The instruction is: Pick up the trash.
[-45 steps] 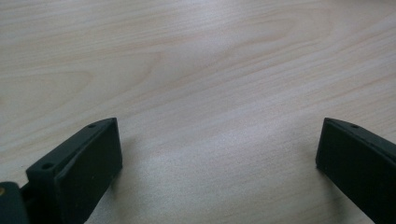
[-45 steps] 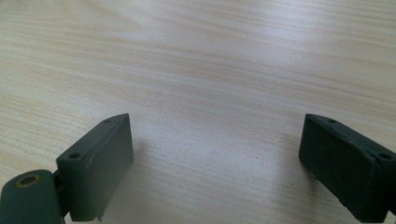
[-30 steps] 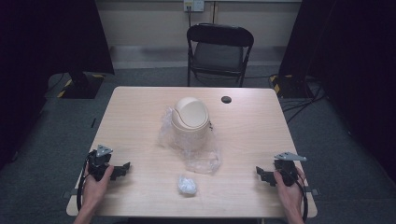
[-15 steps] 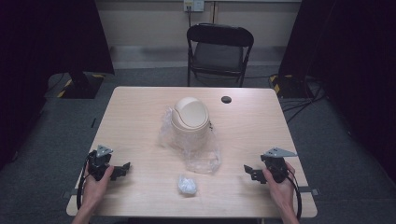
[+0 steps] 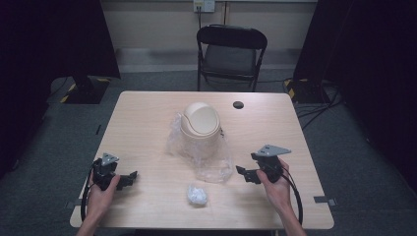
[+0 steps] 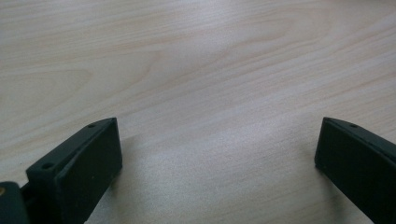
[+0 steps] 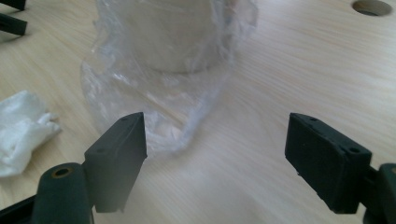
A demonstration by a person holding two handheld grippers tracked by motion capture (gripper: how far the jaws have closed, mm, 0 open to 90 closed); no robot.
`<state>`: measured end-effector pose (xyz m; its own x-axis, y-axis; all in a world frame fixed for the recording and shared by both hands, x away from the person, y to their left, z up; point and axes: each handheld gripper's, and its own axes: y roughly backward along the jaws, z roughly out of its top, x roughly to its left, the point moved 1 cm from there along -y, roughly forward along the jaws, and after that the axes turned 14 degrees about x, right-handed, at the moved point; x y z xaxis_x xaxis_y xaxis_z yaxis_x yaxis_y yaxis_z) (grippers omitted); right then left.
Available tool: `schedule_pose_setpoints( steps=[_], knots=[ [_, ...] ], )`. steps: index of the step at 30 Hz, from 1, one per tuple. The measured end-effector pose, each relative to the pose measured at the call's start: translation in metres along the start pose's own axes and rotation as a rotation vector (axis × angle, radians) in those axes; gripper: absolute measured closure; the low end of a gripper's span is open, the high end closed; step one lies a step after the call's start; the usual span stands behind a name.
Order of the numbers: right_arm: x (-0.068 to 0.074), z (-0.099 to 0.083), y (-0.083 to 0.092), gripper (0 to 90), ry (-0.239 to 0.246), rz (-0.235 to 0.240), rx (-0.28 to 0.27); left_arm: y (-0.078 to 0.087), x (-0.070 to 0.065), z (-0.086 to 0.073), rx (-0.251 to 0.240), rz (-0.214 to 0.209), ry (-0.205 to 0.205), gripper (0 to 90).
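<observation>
A small beige bin (image 5: 200, 125) with a domed swing lid stands mid-table, and a clear plastic bag (image 5: 212, 160) lies crumpled around its base. Nearer the front edge rests a crumpled white tissue (image 5: 196, 195). My left gripper (image 5: 129, 178) sits at the front left, open over bare wood (image 6: 217, 154). At the front right, my right gripper (image 5: 244, 174) is open and points at the bag, a short way from its edge. In the right gripper view the open right gripper (image 7: 215, 140) frames the bag (image 7: 163, 93), with the bin's base (image 7: 173, 37) behind and the tissue (image 7: 21, 126) at left.
The light wooden table (image 5: 147, 123) has a black cable hole (image 5: 238, 104) behind the bin. A black folding chair (image 5: 231, 51) stands beyond the far edge. Dark curtains flank the room, and cables lie on the grey floor at right.
My right gripper has moved left and away from the table's right edge, toward the plastic bag. The left gripper has stayed in place.
</observation>
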<state>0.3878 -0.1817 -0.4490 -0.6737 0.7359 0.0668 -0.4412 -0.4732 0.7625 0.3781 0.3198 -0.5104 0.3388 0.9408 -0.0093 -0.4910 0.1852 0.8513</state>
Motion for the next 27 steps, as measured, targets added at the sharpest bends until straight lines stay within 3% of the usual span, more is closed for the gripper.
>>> schedule_pose_setpoints(
  steps=[2,4,11,27],
  knots=[
    [0.003,0.009,-0.004,19.8,0.015,0.023,-0.006,0.000,0.000,0.000,0.000,0.000,0.000,0.1],
    [0.010,0.021,-0.008,19.2,0.046,0.012,-0.006,0.000,0.000,0.000,0.000,0.000,0.000,0.1],
    [0.027,0.056,-0.012,18.2,0.099,0.044,-0.041,0.000,0.000,0.000,0.001,0.000,0.000,0.1],
    [0.046,0.128,-0.018,19.3,0.189,0.091,-0.105,0.000,0.000,0.000,0.001,0.001,-0.001,0.1]
  ],
)
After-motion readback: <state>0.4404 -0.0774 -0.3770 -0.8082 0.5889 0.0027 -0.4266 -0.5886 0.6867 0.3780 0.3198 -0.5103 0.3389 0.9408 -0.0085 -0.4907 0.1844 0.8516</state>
